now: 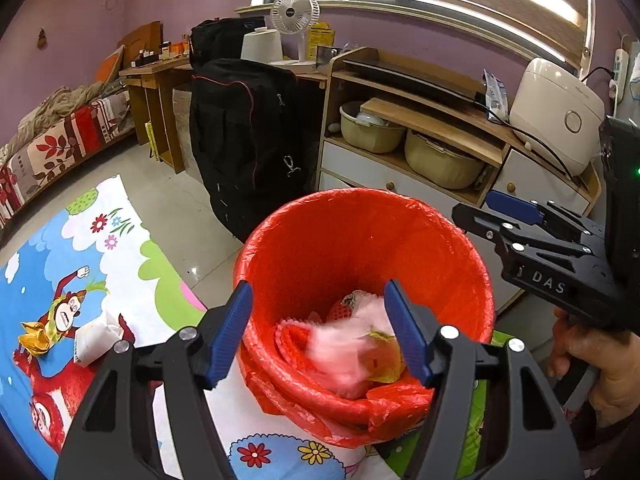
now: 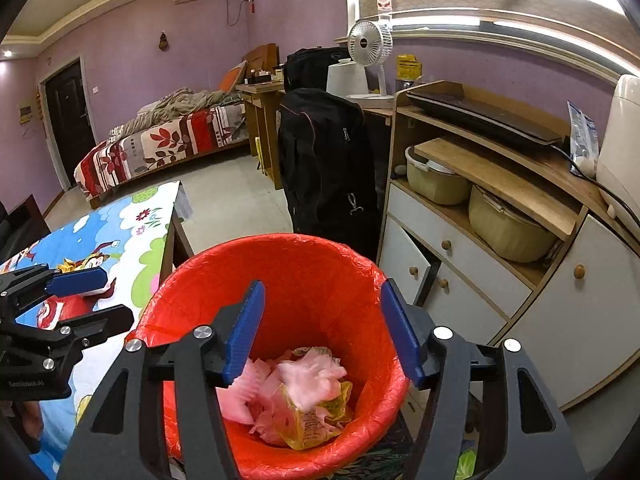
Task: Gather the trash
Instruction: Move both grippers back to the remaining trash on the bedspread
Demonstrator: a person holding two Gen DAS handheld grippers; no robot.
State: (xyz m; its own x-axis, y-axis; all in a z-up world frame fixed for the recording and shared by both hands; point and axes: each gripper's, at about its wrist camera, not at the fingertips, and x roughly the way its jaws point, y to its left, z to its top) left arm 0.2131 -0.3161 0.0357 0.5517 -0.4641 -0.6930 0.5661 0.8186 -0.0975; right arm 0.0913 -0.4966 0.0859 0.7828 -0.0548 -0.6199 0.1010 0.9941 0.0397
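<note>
Both tools are held over the mouth of the red-lined bin, angled down into it, which suits dropping rubbish rather than picking it up. The left tool is seen with its blue pads parted and nothing pressed between them; the right tool likewise stands open with empty space between its pads. Below them, inside the bin, a heap of pink foam wrapping and a yellow wrapper lies on the bottom, partly blurred in the left wrist view, so it is judged that these pieces are falling or have only now landed. The bin is placed at the near right edge of the worktop, which is covered by a cartoon-printed cloth, so that rubbish has only a short way to be carried. More rubbish is left on that cloth to the left: a crumpled yellow wrapper and, just beside it, a white paper packet. These are judged to be the next things to be collected, and the open pads are already suited to reaching for them. The right tool is carried by a hand visible at the right edge.
</note>
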